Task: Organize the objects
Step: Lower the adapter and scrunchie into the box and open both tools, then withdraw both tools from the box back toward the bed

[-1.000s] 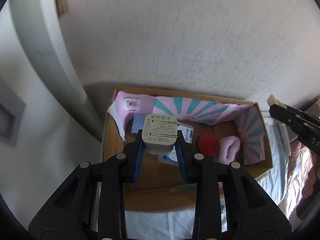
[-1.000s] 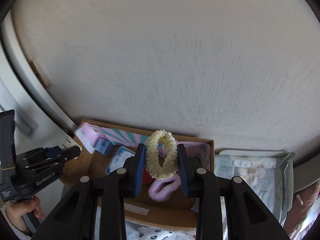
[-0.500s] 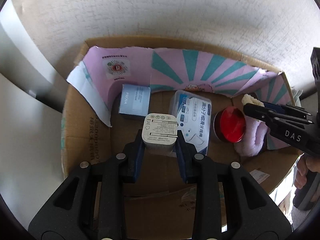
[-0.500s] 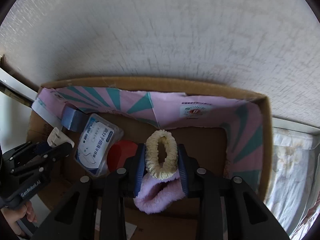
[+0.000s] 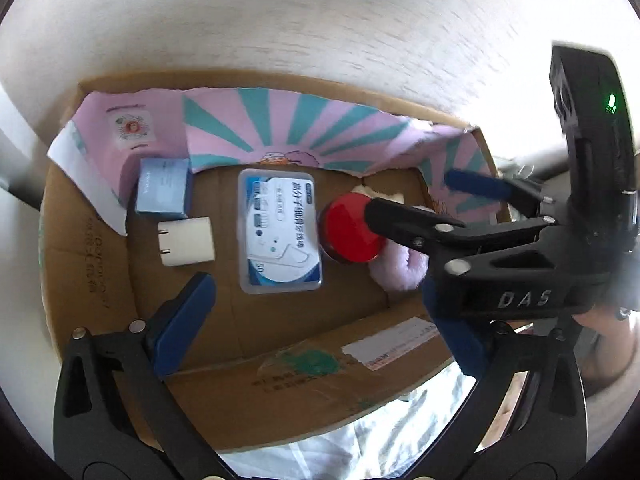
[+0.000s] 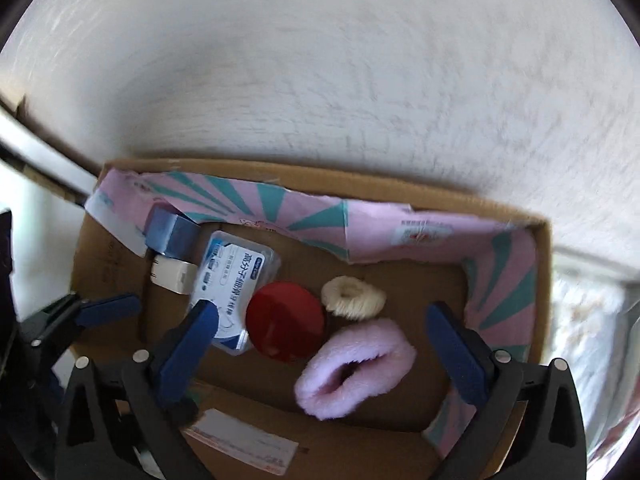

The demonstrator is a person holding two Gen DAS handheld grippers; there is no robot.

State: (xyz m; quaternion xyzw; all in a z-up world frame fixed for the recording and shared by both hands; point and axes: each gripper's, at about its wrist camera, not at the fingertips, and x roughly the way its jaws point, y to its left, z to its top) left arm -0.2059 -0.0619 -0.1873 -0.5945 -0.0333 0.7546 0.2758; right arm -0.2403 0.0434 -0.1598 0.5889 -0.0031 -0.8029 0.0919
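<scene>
two black plastic tools: left gripper and right gripper, each with blue pads on angled fingers and silver screws at the joints. white "das" lettering and a green light on the right one.

Hovering over the cardboard box with left gripper jaws opening, white charger lying loose below beside the blue box.

Soft daylight, perhaps from the right, where the edges glare white. The wall smears with blur; fisheye bends every rim.
</scene>
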